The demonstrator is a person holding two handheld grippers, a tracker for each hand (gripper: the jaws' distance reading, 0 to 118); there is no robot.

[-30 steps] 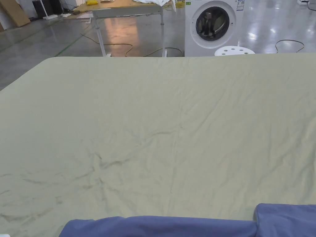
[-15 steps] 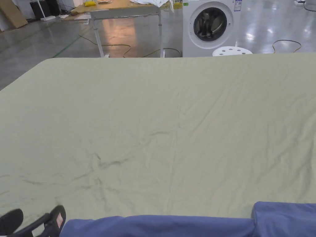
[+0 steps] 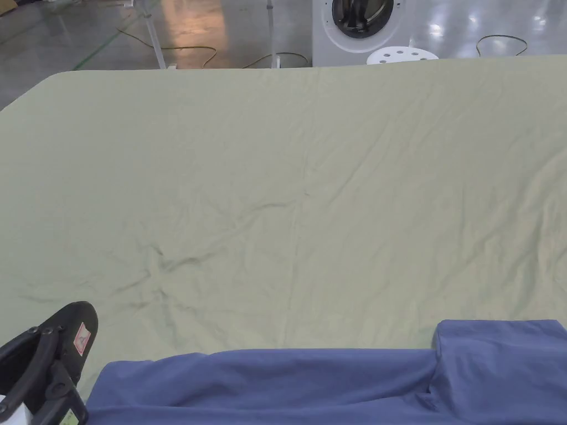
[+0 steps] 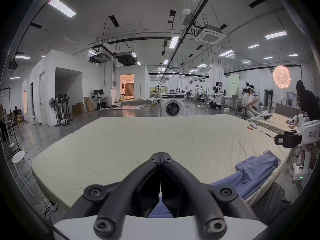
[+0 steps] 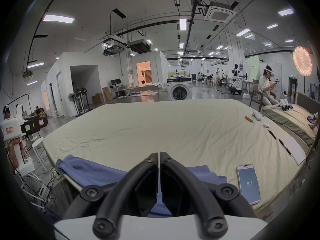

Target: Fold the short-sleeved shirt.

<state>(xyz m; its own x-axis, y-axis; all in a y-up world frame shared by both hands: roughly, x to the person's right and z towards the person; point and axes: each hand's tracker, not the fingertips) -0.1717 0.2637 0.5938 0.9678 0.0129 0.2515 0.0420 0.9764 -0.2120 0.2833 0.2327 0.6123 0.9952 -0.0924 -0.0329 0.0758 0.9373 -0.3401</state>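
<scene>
Blue short-sleeved shirt [image 3: 332, 382] lies bunched along the near edge of the bed [image 3: 288, 182], on the pale green sheet, unfolded. Left gripper [image 4: 161, 157] hovers over the near left corner, fingers [image 4: 152, 167] pressed together, holding nothing. Right gripper [image 5: 159, 156] hovers above the shirt's right part, fingers [image 5: 149, 167] all but together, empty too. Phone [image 5: 248, 183] sits on the sheet just right of the shirt. Washing machine [image 3: 360, 22] stands beyond the far edge.

No label or sign is legible; the stickers on the left claw [image 3: 83, 338] stay unreadable.
</scene>
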